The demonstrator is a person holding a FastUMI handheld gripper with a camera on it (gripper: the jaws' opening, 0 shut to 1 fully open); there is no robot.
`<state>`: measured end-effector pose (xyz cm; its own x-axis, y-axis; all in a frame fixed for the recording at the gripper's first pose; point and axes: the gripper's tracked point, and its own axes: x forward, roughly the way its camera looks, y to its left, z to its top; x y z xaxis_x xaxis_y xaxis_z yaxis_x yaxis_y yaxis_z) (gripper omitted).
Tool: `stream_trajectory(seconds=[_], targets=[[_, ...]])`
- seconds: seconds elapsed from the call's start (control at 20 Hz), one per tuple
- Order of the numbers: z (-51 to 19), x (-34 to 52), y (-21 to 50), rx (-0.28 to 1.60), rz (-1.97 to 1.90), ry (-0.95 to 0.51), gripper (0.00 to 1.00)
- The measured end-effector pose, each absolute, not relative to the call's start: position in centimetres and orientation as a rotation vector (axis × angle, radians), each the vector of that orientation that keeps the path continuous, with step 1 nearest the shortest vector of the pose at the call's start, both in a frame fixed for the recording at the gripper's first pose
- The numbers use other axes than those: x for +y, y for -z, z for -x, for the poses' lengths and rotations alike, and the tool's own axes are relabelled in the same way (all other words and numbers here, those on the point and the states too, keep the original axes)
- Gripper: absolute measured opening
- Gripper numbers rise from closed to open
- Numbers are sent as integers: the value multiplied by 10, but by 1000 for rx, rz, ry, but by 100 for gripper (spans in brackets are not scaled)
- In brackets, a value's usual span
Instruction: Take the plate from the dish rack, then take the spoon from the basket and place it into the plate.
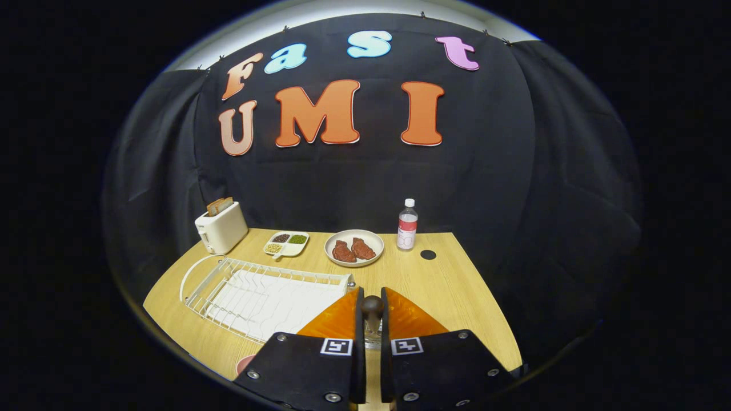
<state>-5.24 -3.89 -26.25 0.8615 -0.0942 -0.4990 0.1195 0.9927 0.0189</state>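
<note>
Gripping a spoon (372, 311) between the two orange fingers (337, 319), brown rounded handle end poking up in the narrow gap, the gripper (372, 302) closed tight on it, both fingers pressing against its sides as far as can be told. Hovering above the wooden table (457, 297), with the spoon lifted and pointing toward twelve o'clock. Sitting at ten o'clock from the fingers, just beside the left one, the white wire dish rack (257, 294), looking bare of any plate, so probably the first step already being finished. Peeking out at seven o'clock, under the gripper body, a small pinkish rim (245, 363), possibly the plate taken from the rack, though too little showing to tell. Basket not being made out with any certainty. Judging the task as well past halfway: spoon in hand, lowering and releasing into the plate left to do. Standing further out at twelve o'clock, a bowl of meat (354, 248); at one o'clock a water bottle (407, 225); at eleven o'clock a divided snack tray (286, 244) and a toaster (221, 227).
</note>
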Motion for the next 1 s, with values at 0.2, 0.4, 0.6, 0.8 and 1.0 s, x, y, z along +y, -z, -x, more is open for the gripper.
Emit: stream_trajectory(seconds=[0.2, 0.4, 0.6, 0.8, 1.0], targets=[[62, -14, 255, 505, -75, 46, 10], [72, 9, 262, 527, -71, -15, 10], [73, 35, 259, 528, -98, -74, 10], [73, 59, 246, 501, -97, -152, 10], [81, 77, 257, 528, -99, -207, 10]])
